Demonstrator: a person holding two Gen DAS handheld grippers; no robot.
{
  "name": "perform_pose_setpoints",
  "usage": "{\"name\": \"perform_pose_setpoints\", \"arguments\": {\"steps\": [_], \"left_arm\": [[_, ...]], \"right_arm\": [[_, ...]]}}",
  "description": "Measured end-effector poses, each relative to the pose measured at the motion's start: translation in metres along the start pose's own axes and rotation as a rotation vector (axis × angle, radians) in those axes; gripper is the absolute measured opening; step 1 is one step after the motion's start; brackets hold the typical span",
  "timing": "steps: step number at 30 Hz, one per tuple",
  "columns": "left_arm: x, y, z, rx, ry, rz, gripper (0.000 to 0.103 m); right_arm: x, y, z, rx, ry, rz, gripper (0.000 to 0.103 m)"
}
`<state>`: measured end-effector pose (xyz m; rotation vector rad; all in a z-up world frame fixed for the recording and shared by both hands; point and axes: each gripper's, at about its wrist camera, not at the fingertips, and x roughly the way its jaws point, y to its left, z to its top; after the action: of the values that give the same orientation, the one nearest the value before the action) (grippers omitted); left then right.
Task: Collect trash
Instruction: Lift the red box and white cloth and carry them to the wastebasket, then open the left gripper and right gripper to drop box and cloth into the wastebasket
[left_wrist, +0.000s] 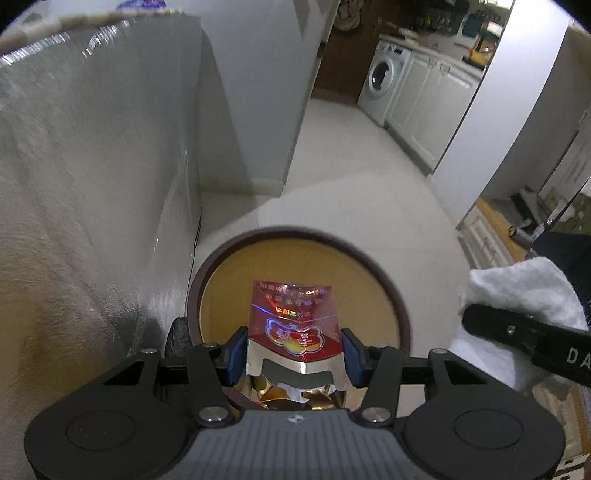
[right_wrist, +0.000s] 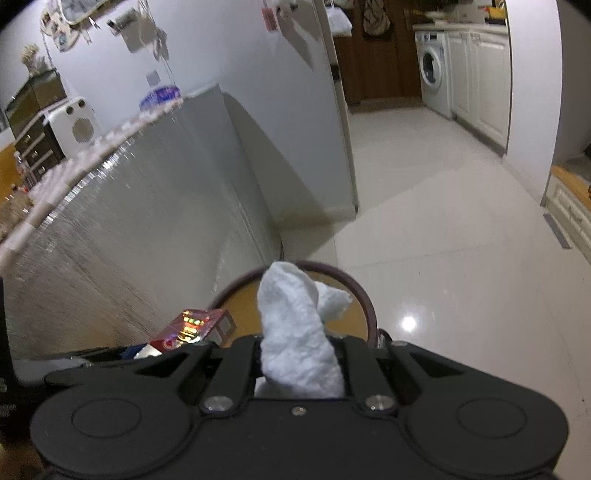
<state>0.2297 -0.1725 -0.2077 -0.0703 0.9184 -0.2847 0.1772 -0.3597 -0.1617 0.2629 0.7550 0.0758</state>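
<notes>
My left gripper (left_wrist: 294, 349) is shut on a red cigarette pack (left_wrist: 295, 325) with its lid open and holds it over a round bin (left_wrist: 400, 317) with a dark brown rim and tan inside. My right gripper (right_wrist: 299, 354) is shut on a crumpled white tissue (right_wrist: 295, 332) and holds it over the same bin (right_wrist: 369, 314). The tissue (left_wrist: 524, 291) and the right gripper's finger (left_wrist: 517, 328) show at the right of the left wrist view. The red pack (right_wrist: 192, 328) shows at the left of the right wrist view.
A silver-sided cabinet (right_wrist: 147, 206) with a white lace cover stands close on the left. White tiled floor (right_wrist: 443, 229) runs ahead to a kitchen with a washing machine (right_wrist: 432, 70) and white cabinets. A white wall corner (left_wrist: 258, 92) stands behind the bin.
</notes>
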Motion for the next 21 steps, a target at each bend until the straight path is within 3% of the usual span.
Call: {"name": "perform_pose_setpoints", "arguments": {"steps": [10, 21], "left_arm": [[0.069, 0.007, 0.002, 0.052, 0.112, -0.005, 0.053], [0.104, 0.006, -0.010, 0.144, 0.228, -0.028, 0.053]], "right_arm": [[0.084, -0.012, 0.007, -0.009, 0.142, -0.006, 0.011], [0.150, -0.005, 0.009, -0.076, 0.284, -0.018, 0.012]]}}
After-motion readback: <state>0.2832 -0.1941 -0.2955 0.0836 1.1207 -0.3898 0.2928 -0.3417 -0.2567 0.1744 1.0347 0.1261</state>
